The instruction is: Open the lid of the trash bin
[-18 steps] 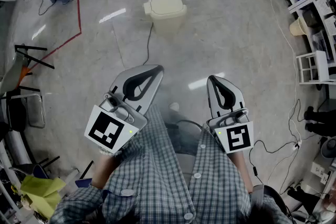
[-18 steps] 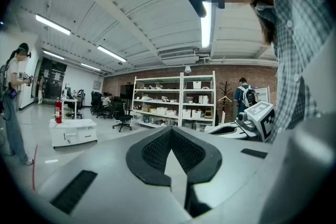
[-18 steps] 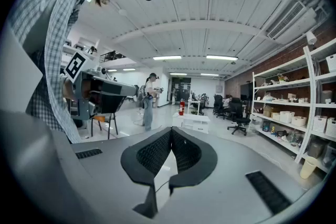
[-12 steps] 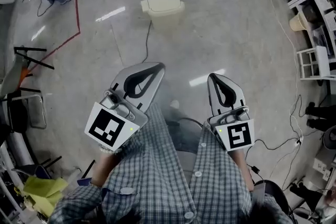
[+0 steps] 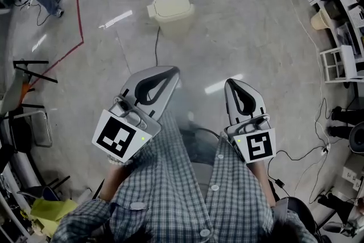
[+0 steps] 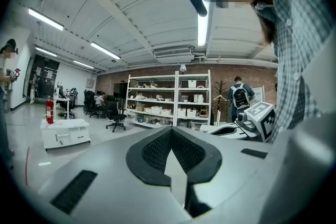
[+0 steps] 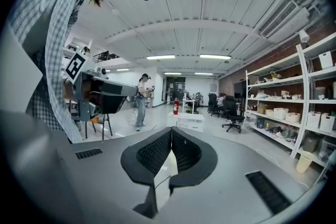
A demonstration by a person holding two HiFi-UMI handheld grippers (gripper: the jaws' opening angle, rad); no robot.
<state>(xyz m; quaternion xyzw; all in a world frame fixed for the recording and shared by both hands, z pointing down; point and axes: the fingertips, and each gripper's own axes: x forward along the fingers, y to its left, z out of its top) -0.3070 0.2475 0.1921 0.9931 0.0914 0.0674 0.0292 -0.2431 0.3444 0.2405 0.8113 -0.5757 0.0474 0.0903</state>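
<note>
A cream trash bin with its lid down stands on the grey floor, far ahead in the head view. Both grippers are held close to my body, well short of the bin. My left gripper is shut, its jaw tips meeting with nothing between them. My right gripper is likewise shut and empty. Neither gripper view shows the bin; both look out level across the room.
A black cable runs over the floor from the bin toward me. Red tape marks the floor at left. Chairs and a stand sit at left, shelving at right. Other people stand in the room.
The head view has shifted slightly: the bin now sits a little further left and higher in the picture. Both grippers stay shut in the same place.
</note>
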